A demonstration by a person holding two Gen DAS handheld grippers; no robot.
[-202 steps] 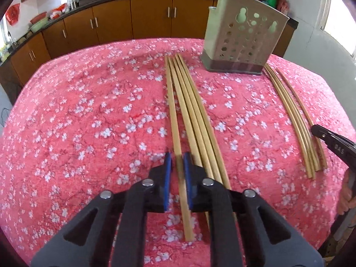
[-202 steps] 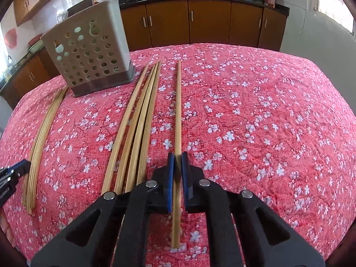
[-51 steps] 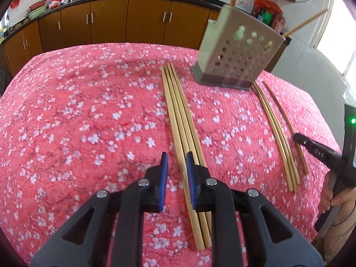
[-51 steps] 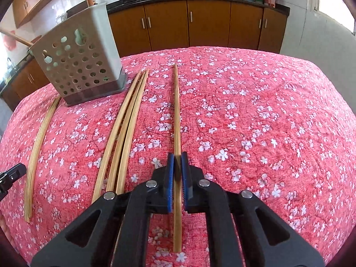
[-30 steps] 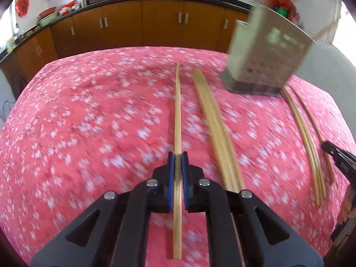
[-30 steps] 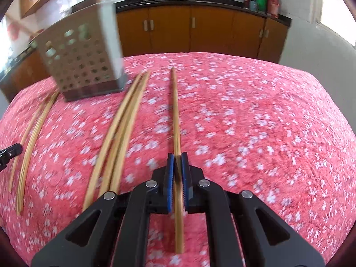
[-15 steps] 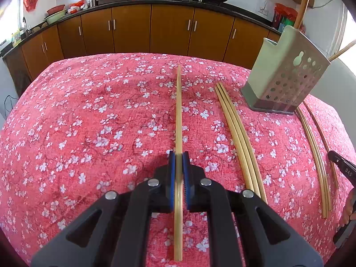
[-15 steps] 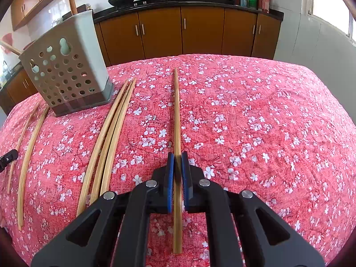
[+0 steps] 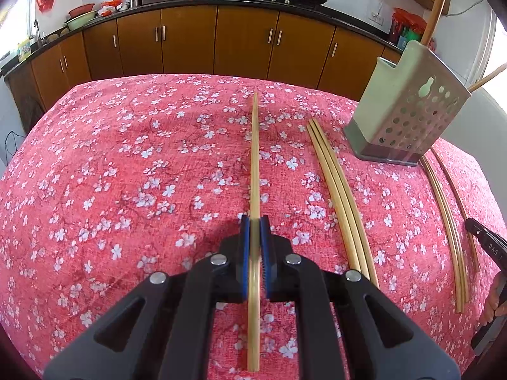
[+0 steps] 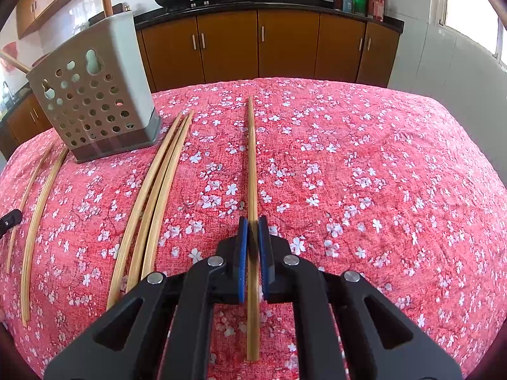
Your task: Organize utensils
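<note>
My left gripper is shut on a bamboo chopstick and holds it just above the red floral cloth. My right gripper is shut on another chopstick in the same way. The grey perforated utensil holder stands at the far right in the left wrist view and at the far left in the right wrist view; two chopsticks stick out of its top. Three loose chopsticks lie between my held stick and the holder. More chopsticks lie beyond the holder.
The table is covered by a red flowered cloth. Brown kitchen cabinets with a dark counter run behind it. The right gripper's tip shows at the right edge of the left wrist view; the left gripper's tip at the left edge of the right.
My left gripper was open over the bundle, then shut on one chopstick and carried it left, away from the others. My right gripper kept its chopstick and rose slightly.
</note>
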